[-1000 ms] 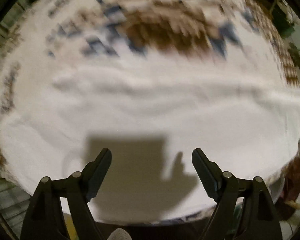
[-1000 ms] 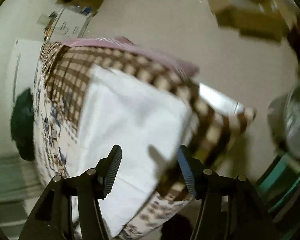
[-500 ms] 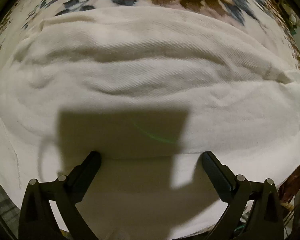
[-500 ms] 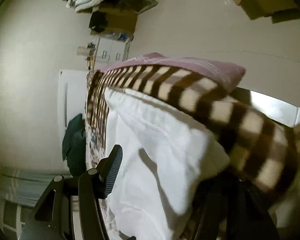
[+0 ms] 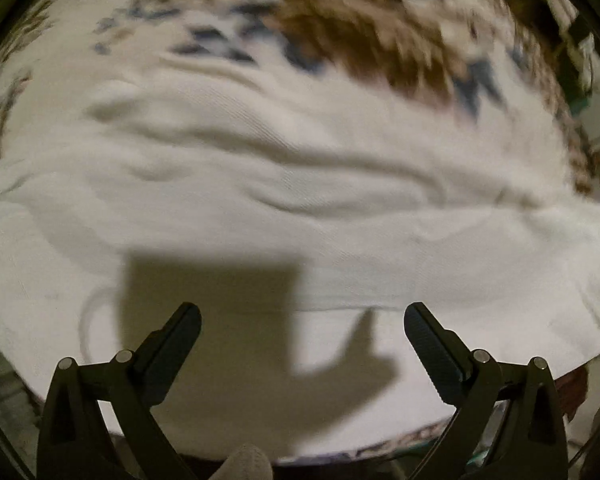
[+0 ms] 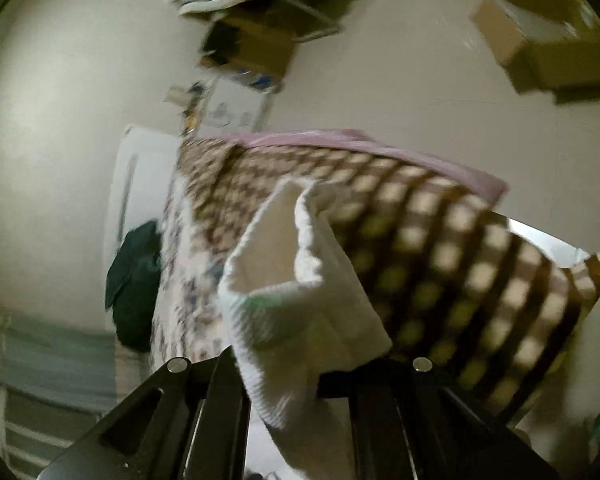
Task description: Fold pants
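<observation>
The white pants (image 5: 300, 208) lie spread over a patterned cloth, filling most of the left wrist view, with soft wrinkles across them. My left gripper (image 5: 302, 328) hangs open just above the near part of the pants and holds nothing. In the right wrist view my right gripper (image 6: 278, 376) is shut on an end of the white pants (image 6: 284, 280), which stands up bunched between the fingers above the table.
A brown checked and floral cloth (image 6: 440, 256) covers the table, over a pink layer (image 6: 380, 148). A dark green garment (image 6: 134, 280) lies at the table's far side. Cardboard boxes (image 6: 540, 40) and clutter (image 6: 256, 20) sit on the floor.
My right gripper has closed on the end of the pants and lifted it. My left gripper pulled back a little from the pants and stays open.
</observation>
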